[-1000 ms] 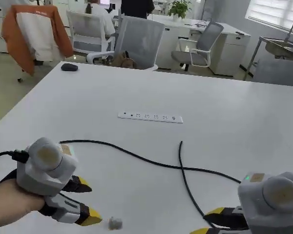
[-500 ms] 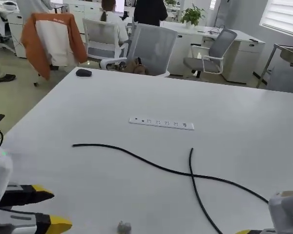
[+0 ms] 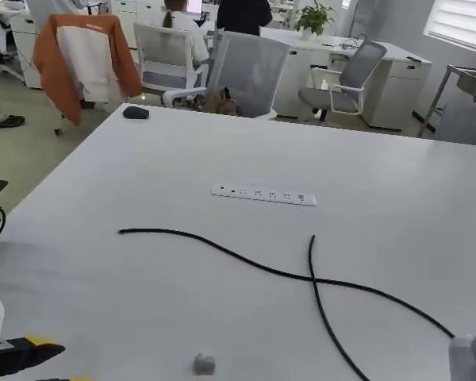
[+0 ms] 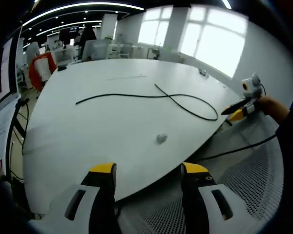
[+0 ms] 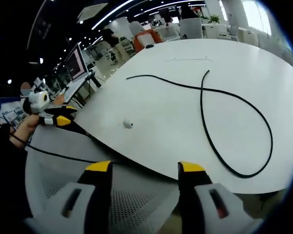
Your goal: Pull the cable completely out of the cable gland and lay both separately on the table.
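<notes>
A long black cable (image 3: 285, 274) lies on the white table (image 3: 222, 151), crossing over itself near the right. A small grey cable gland (image 3: 204, 364) sits apart from it near the table's front edge; the left gripper view shows the gland (image 4: 160, 138) and cable (image 4: 151, 95) separate too. My left gripper (image 4: 149, 170) is open and holds nothing, hovering off the table's edge. My right gripper (image 5: 144, 168) is also open with nothing in it, off the edge, facing the gland (image 5: 128, 124) and the cable (image 5: 205, 92). A yellow fingertip (image 3: 41, 347) of the left gripper shows at the head view's bottom left.
A white power strip (image 3: 263, 195) is set into the table's middle and a dark mouse (image 3: 136, 113) rests at the far left. Office chairs, one draped with an orange jacket (image 3: 83, 55), stand beyond the far edge. A mesh chair seat (image 5: 136, 204) lies below the grippers.
Both grippers have drawn back off the table toward the person and mostly dropped out of the head view. The cable and the gland have stayed put; the head camera has shifted slightly.
</notes>
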Tool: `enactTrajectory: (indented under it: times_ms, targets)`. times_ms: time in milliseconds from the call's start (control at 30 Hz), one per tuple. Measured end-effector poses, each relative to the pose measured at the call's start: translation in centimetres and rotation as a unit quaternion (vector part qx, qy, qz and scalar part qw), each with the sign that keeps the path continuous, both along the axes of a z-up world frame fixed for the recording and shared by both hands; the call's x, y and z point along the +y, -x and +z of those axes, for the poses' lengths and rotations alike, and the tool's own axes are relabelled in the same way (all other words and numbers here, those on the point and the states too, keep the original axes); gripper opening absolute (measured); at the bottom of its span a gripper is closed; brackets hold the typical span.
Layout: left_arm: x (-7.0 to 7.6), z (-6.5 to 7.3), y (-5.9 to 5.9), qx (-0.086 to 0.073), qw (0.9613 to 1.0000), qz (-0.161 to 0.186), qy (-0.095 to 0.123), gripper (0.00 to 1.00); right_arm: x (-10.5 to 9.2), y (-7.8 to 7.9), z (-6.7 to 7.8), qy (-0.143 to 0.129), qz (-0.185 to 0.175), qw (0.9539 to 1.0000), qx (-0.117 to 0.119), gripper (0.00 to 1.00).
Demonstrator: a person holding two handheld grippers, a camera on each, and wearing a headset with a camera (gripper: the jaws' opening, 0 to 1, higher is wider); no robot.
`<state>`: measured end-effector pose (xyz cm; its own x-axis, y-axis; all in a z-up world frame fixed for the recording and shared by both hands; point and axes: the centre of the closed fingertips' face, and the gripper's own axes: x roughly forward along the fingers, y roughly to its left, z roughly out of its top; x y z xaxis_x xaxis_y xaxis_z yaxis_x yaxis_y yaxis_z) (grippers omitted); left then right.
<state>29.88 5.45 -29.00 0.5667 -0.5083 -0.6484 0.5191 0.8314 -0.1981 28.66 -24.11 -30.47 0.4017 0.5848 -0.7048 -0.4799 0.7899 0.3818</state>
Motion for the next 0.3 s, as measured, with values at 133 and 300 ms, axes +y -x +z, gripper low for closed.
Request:
enactTrajectory:
  times_ms: [133, 300]
  targets:
    - [0.08, 0.25, -0.14, -0.005, 1.0, 0.003, 0.003, 0.54, 0.19, 0.27, -0.18, 0.017, 0.017, 0.9997, -0.002, 0.56]
    - [0.03, 0.25, -0.02, -0.005, 1.0, 0.0, 0.002, 0.54, 0.19, 0.39, -0.22, 0.016, 0.02, 0.9997, -0.001, 0.55]
